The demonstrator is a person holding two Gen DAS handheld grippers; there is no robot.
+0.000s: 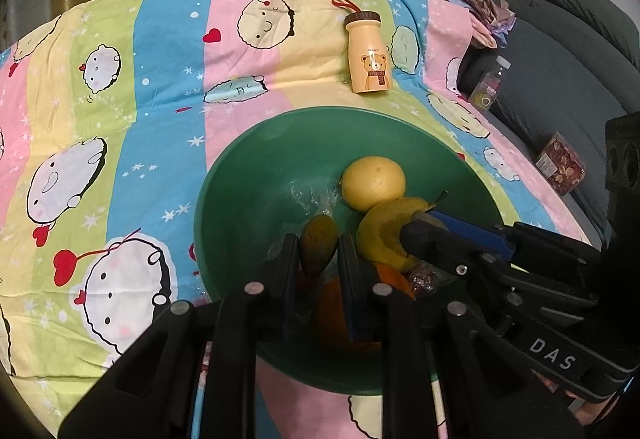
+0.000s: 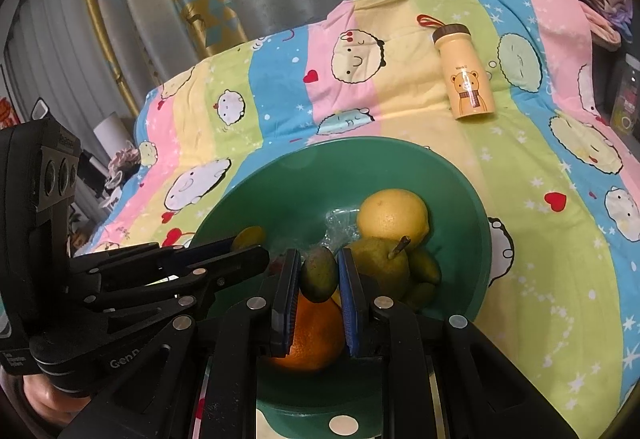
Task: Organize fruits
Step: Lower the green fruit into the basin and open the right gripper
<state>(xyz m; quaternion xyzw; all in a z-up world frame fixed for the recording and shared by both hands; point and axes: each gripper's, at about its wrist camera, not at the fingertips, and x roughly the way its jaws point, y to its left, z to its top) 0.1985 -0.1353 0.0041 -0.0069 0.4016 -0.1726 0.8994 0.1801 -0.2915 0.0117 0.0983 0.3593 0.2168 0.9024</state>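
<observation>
Left wrist view: left gripper (image 1: 318, 259) fingers clenched on a small brown-green fruit (image 1: 316, 247) above the green bowl (image 1: 224, 175) on the cloth-covered table (image 1: 120, 79). In the bowl lies a yellow citrus (image 1: 373, 181). The right gripper (image 1: 408, 235) reaches in from the right, marked "DAS". The bear bottle (image 1: 368, 55) stands beyond; its small print is unreadable

Right wrist view: right gripper (image 2: 319, 279) fingers grasp a green mango (image 2: 319, 273) over an orange (image 2: 312, 335), beside a pear (image 2: 380, 263). The left gripper body reads "Gen", the rest hidden
</observation>
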